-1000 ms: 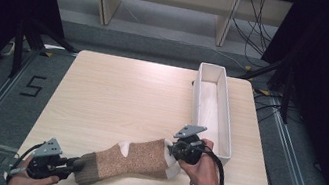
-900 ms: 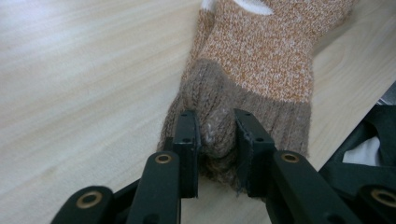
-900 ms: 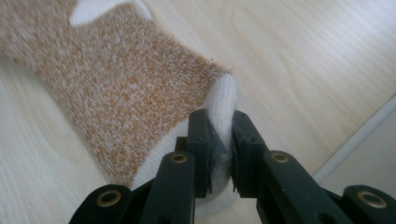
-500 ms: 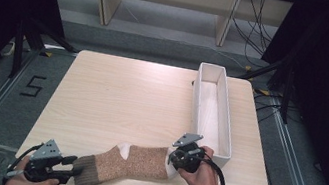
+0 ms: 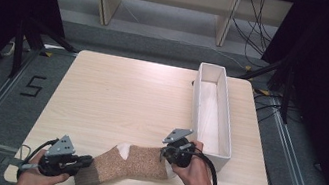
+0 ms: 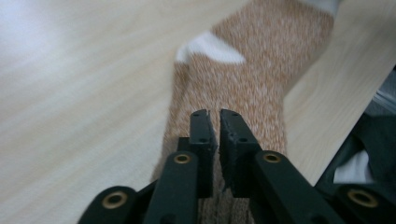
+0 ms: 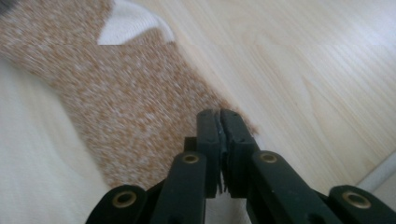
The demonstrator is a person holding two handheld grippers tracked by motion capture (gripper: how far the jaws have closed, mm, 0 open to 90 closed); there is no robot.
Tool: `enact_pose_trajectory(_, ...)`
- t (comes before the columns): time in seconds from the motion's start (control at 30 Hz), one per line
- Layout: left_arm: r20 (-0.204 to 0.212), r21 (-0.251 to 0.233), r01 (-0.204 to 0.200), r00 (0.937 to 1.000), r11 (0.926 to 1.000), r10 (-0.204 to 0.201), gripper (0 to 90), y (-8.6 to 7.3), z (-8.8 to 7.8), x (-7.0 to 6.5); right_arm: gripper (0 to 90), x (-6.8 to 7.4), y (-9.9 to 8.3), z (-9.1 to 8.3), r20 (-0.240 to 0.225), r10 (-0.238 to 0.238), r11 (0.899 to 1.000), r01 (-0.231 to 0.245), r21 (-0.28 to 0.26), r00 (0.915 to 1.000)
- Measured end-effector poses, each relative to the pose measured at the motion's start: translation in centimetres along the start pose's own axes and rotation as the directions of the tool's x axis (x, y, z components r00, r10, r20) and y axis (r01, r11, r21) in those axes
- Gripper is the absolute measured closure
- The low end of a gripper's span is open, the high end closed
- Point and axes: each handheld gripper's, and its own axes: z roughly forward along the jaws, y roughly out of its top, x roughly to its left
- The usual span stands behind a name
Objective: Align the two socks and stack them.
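Left claw (image 5: 85,161) is clamped on the darker ribbed cuff end of the sock (image 5: 133,162), its jaws having just squeezed together with the knit between them; in the left gripper view the black pads (image 6: 204,135) nearly meet over the fabric. Right claw (image 5: 165,157) has likewise just closed and pinches the toe end, pads (image 7: 210,128) tight on the edge of the cloth. The sock is a speckled tan-and-white knit, soft and fuzzy, with a white heel patch (image 5: 123,150) and a white toe; it stretches between the two claws along the near edge of the counter (image 5: 126,96), bent at the heel. The counter is pale wood with a smooth grain and rounded corners. Just beyond the right hand (image 5: 199,177) stands a long, narrow white bin (image 5: 224,128) with straight walls, running away along the right side, close to the right claw. A black cable (image 5: 209,163) loops over that hand. Grey floor and shelf legs lie beyond
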Motion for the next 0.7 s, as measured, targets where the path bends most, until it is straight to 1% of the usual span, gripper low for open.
enact_pose_trajectory(0.03, 0.001, 0.018, -0.001, 1.0000, 0.9998, 0.001, 85.4, -0.3, 0.3, 0.1, 87.8, -0.1, -0.1, 0.3, 0.011, -0.017, 1.000, 0.017, 0.014, 0.9998)
enact_pose_trajectory(0.07, -0.002, 0.033, -0.006, 1.0000, 0.9994, 0.006, 87.8, -0.6, 0.6, 0.1, 88.1, -0.1, -0.3, 0.5, 0.016, -0.025, 0.999, 0.024, 0.031, 0.9996)
enact_pose_trajectory(0.1, 0.005, 0.051, 0.005, 1.0000, 0.9987, -0.006, 89.1, -1.3, 1.1, 0.1, 88.3, 0.0, -0.8, 0.8, 0.017, -0.005, 0.998, 0.004, 0.057, 0.9998)
enact_pose_trajectory(0.13, 0.005, 0.051, 0.005, 1.0000, 0.9987, -0.006, 89.2, -1.3, 1.1, 0.1, 88.3, 0.0, -0.8, 0.8, 0.017, -0.005, 0.998, 0.004, 0.057, 0.9998)
enact_pose_trajectory(0.17, -0.002, 0.059, 0.003, 1.0000, 0.9983, -0.003, 89.2, -1.4, 1.1, 0.0, 88.3, 0.1, -1.1, 0.8, 0.027, 0.009, 0.997, -0.011, 0.073, 0.9996)
enact_pose_trajectory(0.2, -0.010, 0.062, -0.002, 0.9999, 0.9981, 0.003, 89.2, -1.4, 1.1, 0.1, 88.3, 0.0, -1.4, 0.9, 0.045, -0.016, 0.997, 0.012, 0.079, 0.9989)
enact_pose_trajectory(0.23, -0.016, 0.059, -0.005, 0.9998, 0.9982, 0.006, 89.3, -1.5, 1.1, 0.0, 88.6, -0.1, -2.3, 1.0, 0.053, -0.025, 0.995, 0.020, 0.100, 0.9983)
enact_pose_trajectory(0.27, -0.015, 0.066, -0.017, 0.9997, 0.9977, 0.018, 89.3, -1.5, 1.1, 0.0, 88.6, -0.1, -2.3, 1.0, 0.053, -0.025, 0.995, 0.020, 0.100, 0.9983)
enact_pose_trajectory(0.3, -0.022, 0.069, -0.025, 0.9994, 0.9973, 0.026, 89.3, -1.6, 1.2, -0.2, 88.6, -0.1, -2.4, 0.9, 0.041, -0.004, 0.995, 0.000, 0.104, 0.9991)
enact_pose_trajectory(0.33, -0.024, 0.070, -0.024, 0.9994, 0.9972, 0.025, 89.3, -1.6, 1.2, -0.3, 88.8, 0.0, -2.7, 0.9, 0.028, 0.030, 0.994, -0.033, 0.103, 0.9992)
enact_pose_trajectory(0.37, -0.030, 0.071, -0.026, 0.9991, 0.9971, 0.029, 89.3, -1.6, 1.2, -0.3, 88.9, 0.1, -2.9, 0.9, 0.035, 0.042, 0.993, -0.045, 0.106, 0.9985)
enact_pose_trajectory(0.4, -0.032, 0.076, -0.037, 0.9987, 0.9964, 0.039, 89.3, -1.5, 1.2, -0.2, 89.2, 0.2, -3.1, 0.9, 0.033, 0.042, 0.993, -0.045, 0.110, 0.9986)
enact_pose_trajectory(0.43, -0.039, 0.072, -0.025, 0.9988, 0.9971, 0.028, 89.3, -1.6, 1.2, -0.3, 89.7, 0.3, -3.3, 0.9, 0.030, 0.034, 0.993, -0.037, 0.114, 0.9990)
enact_pose_trajectory(0.47, -0.037, 0.070, -0.024, 0.9990, 0.9972, 0.026, 89.3, -1.6, 1.2, -0.3, 90.0, 0.5, -3.4, 1.1, 0.040, 0.021, 0.993, -0.026, 0.116, 0.9990)
enact_pose_trajectory(0.5, -0.032, 0.072, -0.022, 0.9992, 0.9972, 0.025, 89.3, -1.6, 1.2, -0.2, 90.0, 0.6, -3.4, 1.2, 0.040, 0.005, 0.992, -0.010, 0.126, 0.9992)
enact_pose_trajectory(0.53, -0.032, 0.067, -0.020, 0.9992, 0.9976, 0.022, 89.3, -1.6, 1.3, -0.2, 90.0, 0.6, -3.4, 1.2, 0.040, 0.005, 0.992, -0.010, 0.126, 0.9992)
enact_pose_trajectory(0.57, -0.040, 0.070, -0.022, 0.9989, 0.9973, 0.025, 89.3, -1.6, 1.3, -0.2, 90.0, 0.5, -3.4, 1.2, 0.019, 0.003, 0.992, -0.006, 0.129, 0.9998)
enact_pose_trajectory(0.6, -0.039, 0.064, -0.024, 0.9989, 0.9977, 0.027, 89.3, -1.7, 1.3, -0.3, 90.0, 0.6, -3.4, 1.2, 0.038, 0.024, 0.992, -0.029, 0.123, 0.9990)
enact_pose_trajectory(0.63, -0.037, 0.062, -0.021, 0.9990, 0.9979, 0.023, 89.2, -1.7, 1.2, -0.4, 89.5, 0.5, -3.3, 1.0, 0.040, 0.034, 0.993, -0.038, 0.115, 0.9986)
enact_pose_trajectory(0.67, -0.041, 0.062, -0.022, 0.9989, 0.9978, 0.025, 89.2, -1.6, 1.2, -0.4, 89.5, 0.5, -3.3, 1.0, 0.040, 0.034, 0.993, -0.038, 0.115, 0.9986)
enact_pose_trajectory(0.7, -0.035, 0.065, -0.028, 0.9989, 0.9975, 0.031, 89.1, -1.5, 1.2, -0.3, 88.6, 0.5, -3.1, 0.8, 0.042, 0.034, 0.993, -0.039, 0.110, 0.9985)
